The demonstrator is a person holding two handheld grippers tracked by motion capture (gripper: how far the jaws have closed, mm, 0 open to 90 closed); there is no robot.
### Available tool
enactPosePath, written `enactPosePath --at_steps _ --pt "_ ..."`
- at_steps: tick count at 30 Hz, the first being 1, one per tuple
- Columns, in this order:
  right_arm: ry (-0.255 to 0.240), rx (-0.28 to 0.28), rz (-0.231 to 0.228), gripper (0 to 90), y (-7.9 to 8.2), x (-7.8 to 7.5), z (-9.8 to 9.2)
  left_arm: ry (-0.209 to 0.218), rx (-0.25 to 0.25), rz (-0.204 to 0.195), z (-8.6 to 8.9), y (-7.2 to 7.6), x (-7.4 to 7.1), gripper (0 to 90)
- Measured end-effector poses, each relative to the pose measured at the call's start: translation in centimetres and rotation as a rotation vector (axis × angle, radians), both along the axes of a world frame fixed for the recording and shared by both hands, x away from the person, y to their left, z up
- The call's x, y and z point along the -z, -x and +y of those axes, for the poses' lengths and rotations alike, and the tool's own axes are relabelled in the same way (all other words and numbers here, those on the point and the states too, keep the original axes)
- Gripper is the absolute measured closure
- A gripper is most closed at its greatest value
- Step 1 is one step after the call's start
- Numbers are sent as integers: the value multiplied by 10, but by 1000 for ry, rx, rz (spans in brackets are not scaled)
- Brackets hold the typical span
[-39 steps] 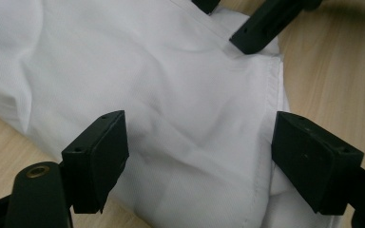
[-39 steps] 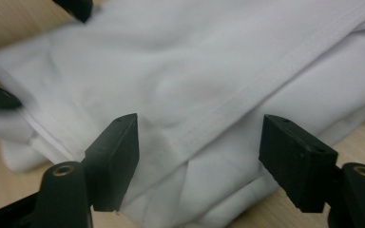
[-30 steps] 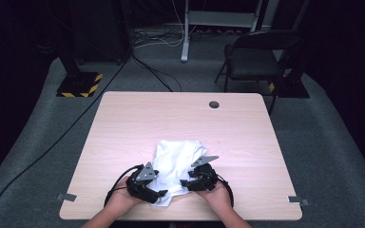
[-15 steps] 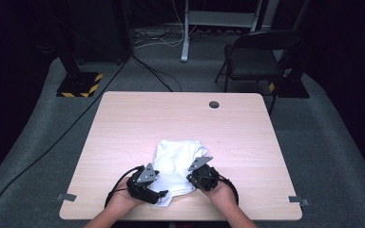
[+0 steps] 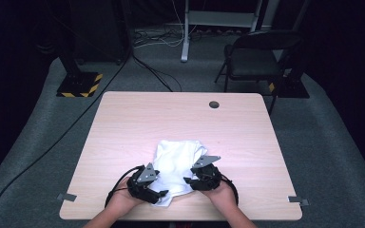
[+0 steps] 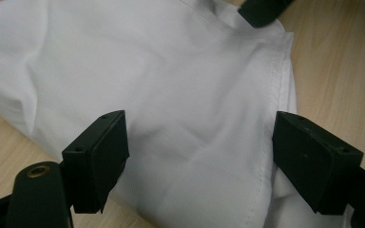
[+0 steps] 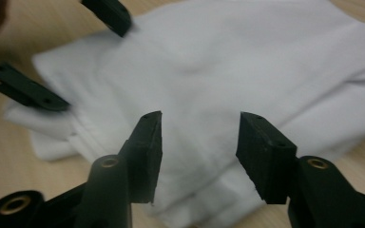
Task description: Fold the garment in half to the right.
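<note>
A crumpled white cloth point(image 5: 178, 159) lies on the wooden table point(image 5: 171, 114), near its front edge. My left gripper point(image 5: 164, 194) sits at the cloth's near left corner. Its jaws stand wide open over the fabric point(image 6: 180, 85) and a stitched hem, and the left gripper point(image 6: 199, 156) grips nothing. My right gripper point(image 5: 188, 180) is at the cloth's near right side. The right gripper point(image 7: 199, 152) has just been opening and now stands about half open. The cloth point(image 7: 247, 61) lies below the gap and the pads do not press on it.
A dark round hole point(image 5: 214, 104) marks the table's far side. Grey tape tabs point(image 5: 66, 197) stick to its front corners. Beyond the table stand a black chair point(image 5: 259, 52) and a yellow-and-black striped base point(image 5: 81, 85). A cable crosses the floor at the left.
The right gripper has shifted very slightly at the cloth's near right edge, and the cloth there lies a little flatter. The left gripper has stayed put.
</note>
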State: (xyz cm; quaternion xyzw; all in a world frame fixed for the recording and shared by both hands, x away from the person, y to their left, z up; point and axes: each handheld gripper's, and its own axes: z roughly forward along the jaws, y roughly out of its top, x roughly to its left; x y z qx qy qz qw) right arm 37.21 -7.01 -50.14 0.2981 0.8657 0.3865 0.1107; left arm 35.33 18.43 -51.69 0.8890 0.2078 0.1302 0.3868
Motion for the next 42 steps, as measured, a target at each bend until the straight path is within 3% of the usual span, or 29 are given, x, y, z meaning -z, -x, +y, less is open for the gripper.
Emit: enactPosePath --at_steps 2,3,9,15,37,42 --pt "-41 -45 29 460 2 4 6 1 0 2 -1 0 0 197" --pt "-34 -64 40 459 3 7 9 2 0 3 -1 -1 0 197" --pt "55 -81 52 458 2 20 16 7 6 5 -1 -2 1 198" --pt "110 -110 0 461 5 22 15 7 13 4 -4 -4 1 197" --pt "115 -57 22 450 1 22 0 18 21 11 -12 -11 4 198" --pt "87 -22 46 438 -5 23 -10 38 22 21 -14 -17 5 199"
